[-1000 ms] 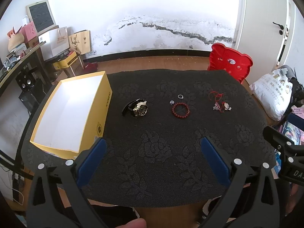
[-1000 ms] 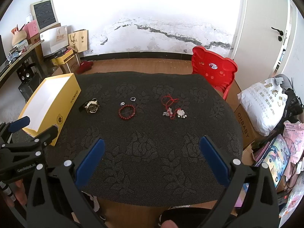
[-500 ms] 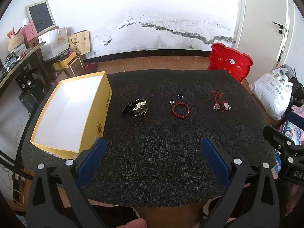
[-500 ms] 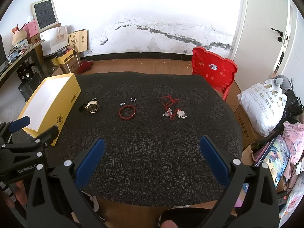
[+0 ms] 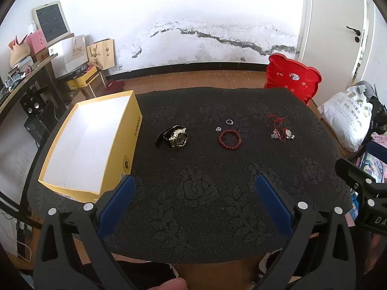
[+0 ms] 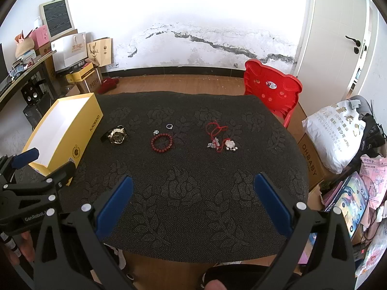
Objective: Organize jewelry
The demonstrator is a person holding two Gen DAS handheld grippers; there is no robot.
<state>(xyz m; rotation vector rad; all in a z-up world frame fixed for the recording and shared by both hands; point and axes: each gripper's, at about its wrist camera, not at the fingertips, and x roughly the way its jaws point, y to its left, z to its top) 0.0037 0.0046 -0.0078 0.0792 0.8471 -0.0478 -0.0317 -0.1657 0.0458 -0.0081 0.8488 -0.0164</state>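
Nothing is boxed yet: both wide-open, empty grippers hover short of the watch (image 5: pixel 174 138) beside the yellow box (image 5: pixel 125 149), likely first pick.

I see yellow box (image 5: pixel 125 145) at desk's left end, open, white inside, empty. Right of it: black-strap watch (image 5: pixel 174 137) with gold face lying on side; two small silver rings (image 5: pixel 229 121) just behind red bead bracelet (image 5: pixel 230 139); farthest right, red cord (image 6: pixel 214 130) tangled with silver charms (image 6: pixel 229 144).

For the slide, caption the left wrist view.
Open left gripper hovers before watch, red bead bracelet and open yellow box.
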